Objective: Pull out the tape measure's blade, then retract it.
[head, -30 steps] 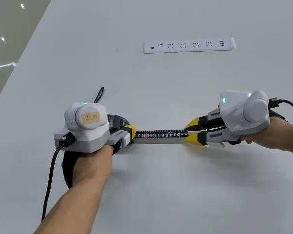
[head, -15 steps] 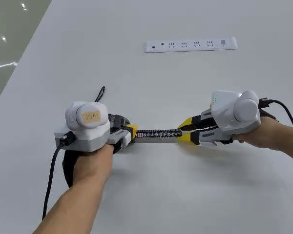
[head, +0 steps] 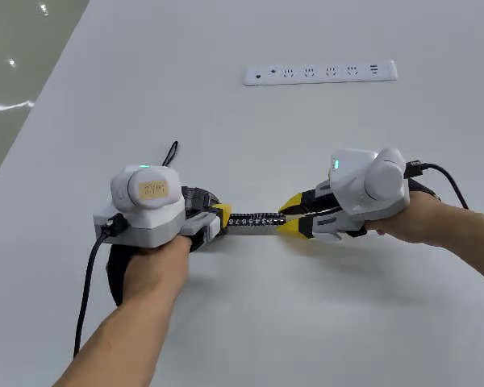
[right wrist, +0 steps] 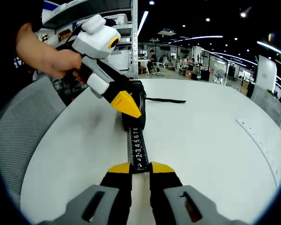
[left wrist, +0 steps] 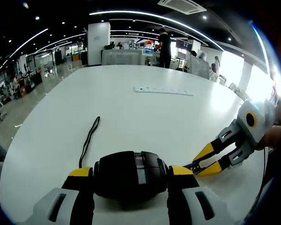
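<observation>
My left gripper [head: 214, 219] is shut on the black tape measure body [head: 198, 200], which rests on the white table. In the left gripper view the body [left wrist: 130, 174] sits between the yellow-tipped fingers. A short length of black blade [head: 256, 219] with white numbers runs right from the body to my right gripper [head: 289, 216], which is shut on the blade's end. The right gripper view looks along the blade [right wrist: 136, 147] to the body [right wrist: 133, 110], with the left gripper [right wrist: 126, 103] clamped on it.
A white power strip [head: 320, 72] lies at the far side of the table [head: 250, 322]. The tape measure's black wrist strap [head: 170, 152] trails behind the body. To the left, the table edge drops to a glossy floor [head: 16, 72].
My right gripper has moved left toward the tape measure body, still holding the blade end, so the exposed blade is shorter. The left gripper has stayed put.
</observation>
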Demonstrator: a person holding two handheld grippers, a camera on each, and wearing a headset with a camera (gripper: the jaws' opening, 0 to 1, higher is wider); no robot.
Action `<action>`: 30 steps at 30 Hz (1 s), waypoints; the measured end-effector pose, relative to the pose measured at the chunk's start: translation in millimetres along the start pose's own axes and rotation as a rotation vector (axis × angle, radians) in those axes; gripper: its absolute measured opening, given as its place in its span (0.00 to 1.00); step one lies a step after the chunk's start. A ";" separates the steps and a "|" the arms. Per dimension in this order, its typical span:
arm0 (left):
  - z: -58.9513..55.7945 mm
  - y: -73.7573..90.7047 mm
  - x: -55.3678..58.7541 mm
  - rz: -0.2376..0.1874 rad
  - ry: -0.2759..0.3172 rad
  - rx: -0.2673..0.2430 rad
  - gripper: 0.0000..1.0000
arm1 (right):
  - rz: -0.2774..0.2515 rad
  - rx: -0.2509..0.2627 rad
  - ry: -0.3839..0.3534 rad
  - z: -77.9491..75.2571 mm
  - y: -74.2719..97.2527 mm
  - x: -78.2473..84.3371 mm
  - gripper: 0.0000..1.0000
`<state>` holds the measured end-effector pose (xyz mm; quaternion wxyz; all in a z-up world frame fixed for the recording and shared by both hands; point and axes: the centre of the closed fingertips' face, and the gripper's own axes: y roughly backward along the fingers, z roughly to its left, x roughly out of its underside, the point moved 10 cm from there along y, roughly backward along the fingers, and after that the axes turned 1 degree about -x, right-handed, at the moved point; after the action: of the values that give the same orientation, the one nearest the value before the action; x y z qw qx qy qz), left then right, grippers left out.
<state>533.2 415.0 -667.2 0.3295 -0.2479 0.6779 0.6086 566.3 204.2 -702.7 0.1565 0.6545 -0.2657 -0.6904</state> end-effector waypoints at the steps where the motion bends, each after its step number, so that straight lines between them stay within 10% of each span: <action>1: 0.0 0.0 -0.1 0.000 0.000 0.000 0.60 | 0.000 -0.001 0.001 0.2 -1.1 -0.8 0.12; 30: 1.5 2.4 -0.8 0.002 0.019 0.013 0.60 | -0.001 -0.011 0.019 2.3 -38.6 -24.2 0.13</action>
<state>532.2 416.7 -665.0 0.3240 -0.2509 0.6851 0.6022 571.4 249.4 -704.9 0.1621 0.6602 -0.2598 -0.6858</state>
